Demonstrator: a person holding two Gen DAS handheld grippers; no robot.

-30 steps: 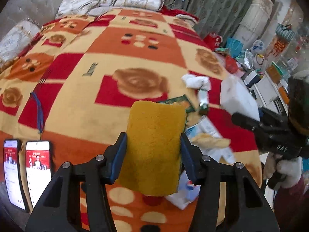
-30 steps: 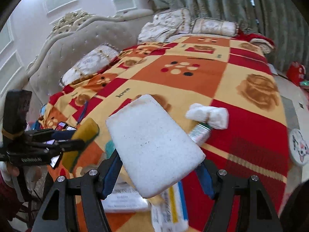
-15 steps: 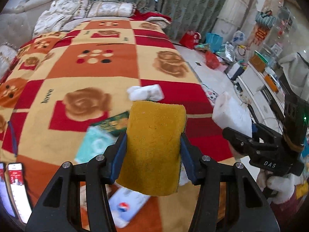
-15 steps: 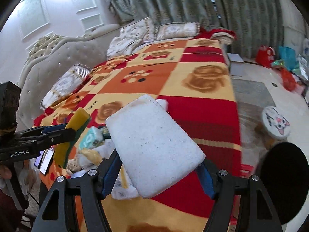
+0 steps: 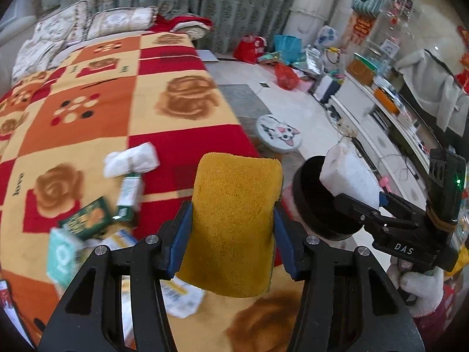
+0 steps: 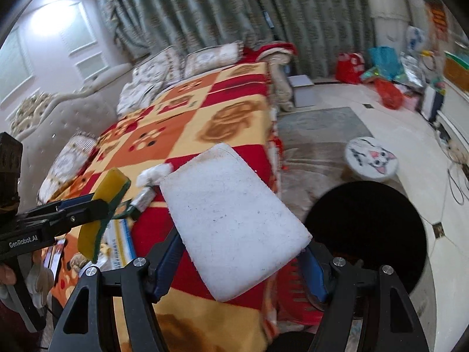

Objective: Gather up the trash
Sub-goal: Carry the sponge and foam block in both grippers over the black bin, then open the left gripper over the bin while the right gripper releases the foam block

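Between my left gripper's (image 5: 233, 231) blue pads I hold a yellow sponge (image 5: 234, 223), upright, coarse and porous, with rounded corners; the right view shows a dark green scouring layer on its back edge (image 6: 112, 205). My right gripper (image 6: 240, 259) is clamped on a white foam block (image 6: 234, 220), a flat slab with a grainy, speckled face, rounded corners and a brownish smudge along its far edge. It sits tilted, its far end raised.

Trash lies on the blanket (image 5: 181, 64) to the left of the sponge: a crumpled white tissue wad (image 5: 132, 160), a small green-and-white carton (image 5: 129, 193) just near of it, a dark green packet (image 5: 85, 220), a teal pack (image 5: 61, 256) and white printed wrappers (image 5: 181, 293). Most of these are smeared by motion, so I cannot read any printing, and the wrappers are partly hidden behind my left fingers (image 5: 178, 243).

Right of the bed stands a round black bin (image 6: 366, 231); its inside is too dark to see into, and the foam covers part of its rim in the left view. A red basket-like piece (image 6: 296, 296) shows behind the right fingers, mostly hidden.

The blanket is fleecy, checked in red, orange and cream with brown rose shapes. A round stool with a cat face (image 5: 278, 135) sits on the pale tiled floor beyond the bin. A white knit glove (image 5: 422, 287) grips the right handle, cut off at the frame edge.
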